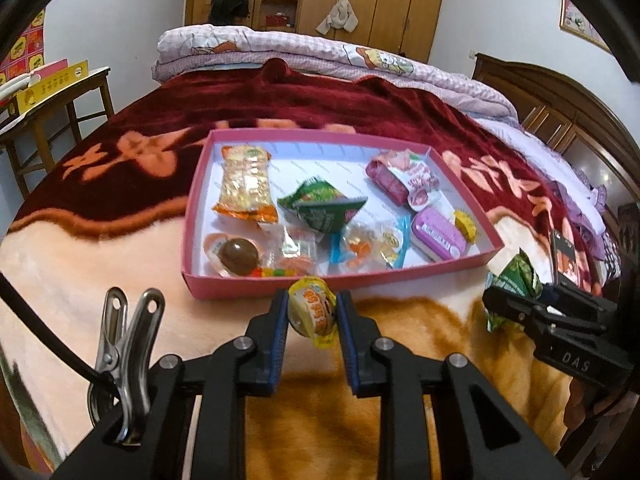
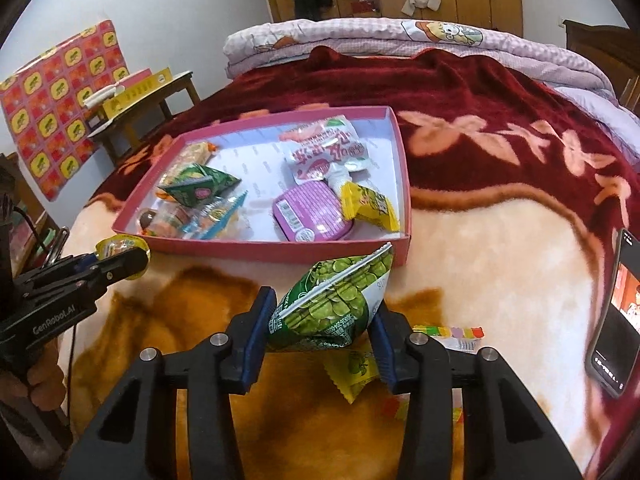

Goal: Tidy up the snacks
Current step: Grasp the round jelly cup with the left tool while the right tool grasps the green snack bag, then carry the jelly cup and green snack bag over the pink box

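Note:
A pink box [image 1: 280,283] [image 2: 264,249] lies on the bed blanket and holds several snacks. My left gripper [image 1: 313,312] is shut on a small yellow jelly cup [image 1: 312,309], just in front of the box's near wall; it also shows at the left of the right wrist view [image 2: 120,258]. My right gripper [image 2: 322,330] is shut on a green pea snack packet [image 2: 336,304], held above the blanket near the box's near right corner. It shows at the right of the left wrist view [image 1: 506,304], with the packet [image 1: 516,276].
A phone [image 2: 616,316] lies on the blanket to the right. Loose sweets lie under my right gripper: a yellow packet [image 2: 354,372] and a colourful strip [image 2: 452,334]. A wooden table [image 1: 52,116] stands left of the bed. A folded quilt [image 1: 320,52] lies at the far end.

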{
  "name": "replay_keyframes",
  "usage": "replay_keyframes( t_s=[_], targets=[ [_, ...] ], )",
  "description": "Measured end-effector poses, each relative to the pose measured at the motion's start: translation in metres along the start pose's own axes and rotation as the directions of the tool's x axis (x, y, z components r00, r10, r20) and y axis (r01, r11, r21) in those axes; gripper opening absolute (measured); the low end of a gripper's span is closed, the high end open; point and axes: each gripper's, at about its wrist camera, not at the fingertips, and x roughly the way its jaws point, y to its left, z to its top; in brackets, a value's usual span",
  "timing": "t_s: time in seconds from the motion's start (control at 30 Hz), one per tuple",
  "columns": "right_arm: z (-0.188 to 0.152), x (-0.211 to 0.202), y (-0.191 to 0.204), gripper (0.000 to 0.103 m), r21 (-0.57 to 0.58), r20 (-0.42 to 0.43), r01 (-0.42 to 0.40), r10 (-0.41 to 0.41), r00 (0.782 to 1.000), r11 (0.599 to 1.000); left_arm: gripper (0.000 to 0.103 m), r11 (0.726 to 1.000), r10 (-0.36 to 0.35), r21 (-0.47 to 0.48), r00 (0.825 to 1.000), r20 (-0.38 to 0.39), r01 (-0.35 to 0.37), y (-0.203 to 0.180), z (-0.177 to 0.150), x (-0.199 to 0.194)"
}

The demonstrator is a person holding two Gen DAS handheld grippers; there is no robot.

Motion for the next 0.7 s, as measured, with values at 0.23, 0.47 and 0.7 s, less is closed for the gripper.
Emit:
replay_keyframes(
  t_s=[0.23, 0.47, 0.7],
  targets=[
    [0.004, -0.009, 0.008, 0.046, -0.006, 0.020, -0.025, 0.025, 0.999, 1.000, 0.025, 1.000, 0.001, -0.014, 1.000, 0.029, -0.001, 0.008, 0.010, -0.010],
    [0.011, -0.014, 0.017, 0.046, -0.024, 0.040, -0.046, 0.047, 0.998, 0.999, 0.025, 1.000, 0.018, -0.011, 0.997, 0.072, -0.017, 0.014, 0.023, -0.020],
    [0.019, -0.011, 0.027, 0.046, -0.042, 0.047, -0.066, 0.068, 0.997, 0.997, 0.025, 1.000, 0.019, -0.013, 0.994, 0.105, -0.017, 0.024, 0.044, -0.027]
  ],
)
